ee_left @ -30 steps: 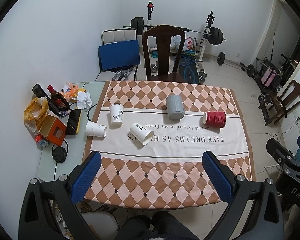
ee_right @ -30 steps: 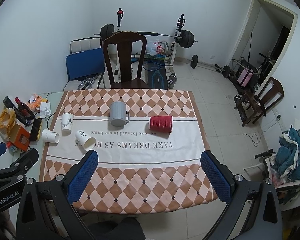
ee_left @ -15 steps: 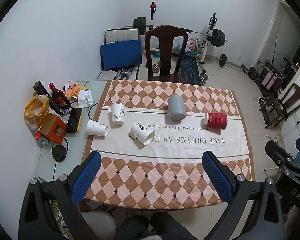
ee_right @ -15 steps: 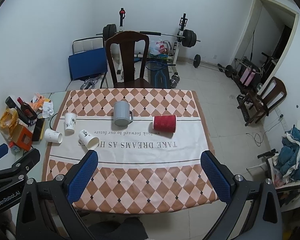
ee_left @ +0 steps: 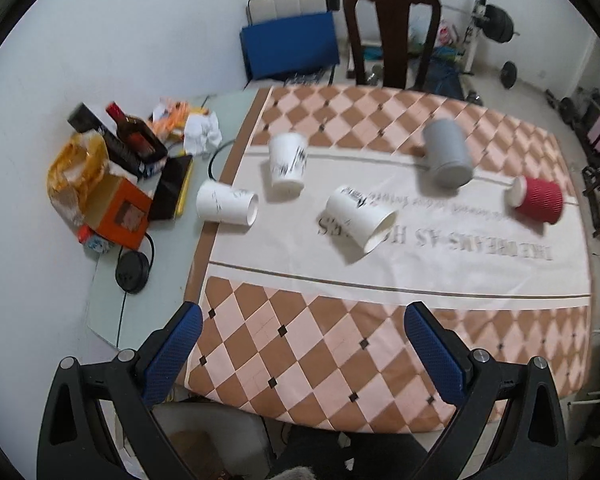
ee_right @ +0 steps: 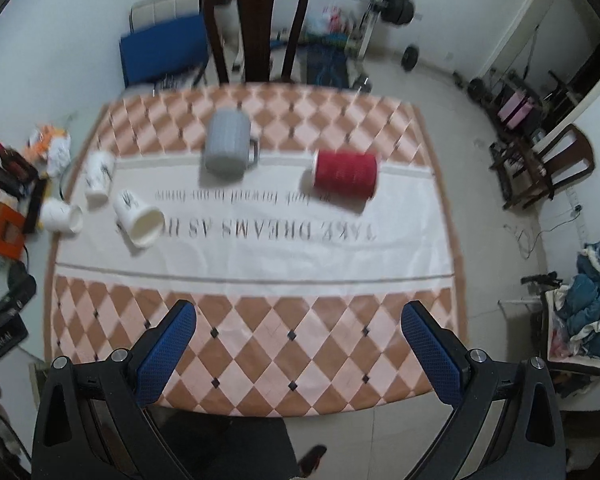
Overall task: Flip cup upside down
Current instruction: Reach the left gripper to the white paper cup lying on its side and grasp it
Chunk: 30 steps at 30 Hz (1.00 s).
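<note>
White walls, dark wooden chair

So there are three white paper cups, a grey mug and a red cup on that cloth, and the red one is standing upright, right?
Not quite. The red cup lies on its side, as the right wrist view shows. The rest holds: three white paper cups and a grey mug on the cloth.

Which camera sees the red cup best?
The right wrist view. There the red cup lies on its side near the middle of the tablecloth, its whole ribbed side showing, though a little blurred. In the left wrist view the same cup sits far toward the right edge, looks smaller, and mostly its white end faces the camera.
</note>
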Motion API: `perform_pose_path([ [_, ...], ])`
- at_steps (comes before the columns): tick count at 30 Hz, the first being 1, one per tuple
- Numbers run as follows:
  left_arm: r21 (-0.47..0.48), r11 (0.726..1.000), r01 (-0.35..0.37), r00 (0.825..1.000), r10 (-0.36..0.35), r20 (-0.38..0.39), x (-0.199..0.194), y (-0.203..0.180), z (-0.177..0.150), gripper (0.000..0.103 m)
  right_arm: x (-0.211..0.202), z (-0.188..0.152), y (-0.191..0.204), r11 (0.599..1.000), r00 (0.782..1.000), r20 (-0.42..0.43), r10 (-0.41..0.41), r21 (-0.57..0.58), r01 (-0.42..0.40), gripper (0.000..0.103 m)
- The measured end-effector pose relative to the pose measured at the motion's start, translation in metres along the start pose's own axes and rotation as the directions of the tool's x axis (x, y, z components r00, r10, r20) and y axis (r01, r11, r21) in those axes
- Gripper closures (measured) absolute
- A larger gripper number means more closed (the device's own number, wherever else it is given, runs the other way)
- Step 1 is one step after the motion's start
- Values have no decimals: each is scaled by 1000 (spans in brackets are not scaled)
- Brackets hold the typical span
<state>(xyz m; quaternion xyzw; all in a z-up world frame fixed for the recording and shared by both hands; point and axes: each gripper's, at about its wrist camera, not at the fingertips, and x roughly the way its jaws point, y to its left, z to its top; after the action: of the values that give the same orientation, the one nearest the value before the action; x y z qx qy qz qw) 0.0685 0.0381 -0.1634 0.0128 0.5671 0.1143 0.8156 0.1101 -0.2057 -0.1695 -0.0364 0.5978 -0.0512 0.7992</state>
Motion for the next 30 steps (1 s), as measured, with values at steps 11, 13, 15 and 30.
perform_pose_path([
  [11, 95, 995, -9, 992, 21, -125, 102, -1, 20, 0, 151, -6, 37, 999, 977, -214, -6, -35, -2, 0],
  [13, 222, 974, -37, 990, 66, -122, 119, -6, 29, 0, 171, -3, 48, 999, 968, -250, -24, -41, 15, 0],
  [15, 409, 908, -90, 988, 133, -78, 134, -15, 37, 0, 184, -1, 55, 999, 959, -282, -27, -36, 17, 0],
  [30, 969, -19, -246, 967, 67, 246, 191, -84, 22, 8, 266, 9, 76, 993, 892, -437, -117, -46, 108, 0],
])
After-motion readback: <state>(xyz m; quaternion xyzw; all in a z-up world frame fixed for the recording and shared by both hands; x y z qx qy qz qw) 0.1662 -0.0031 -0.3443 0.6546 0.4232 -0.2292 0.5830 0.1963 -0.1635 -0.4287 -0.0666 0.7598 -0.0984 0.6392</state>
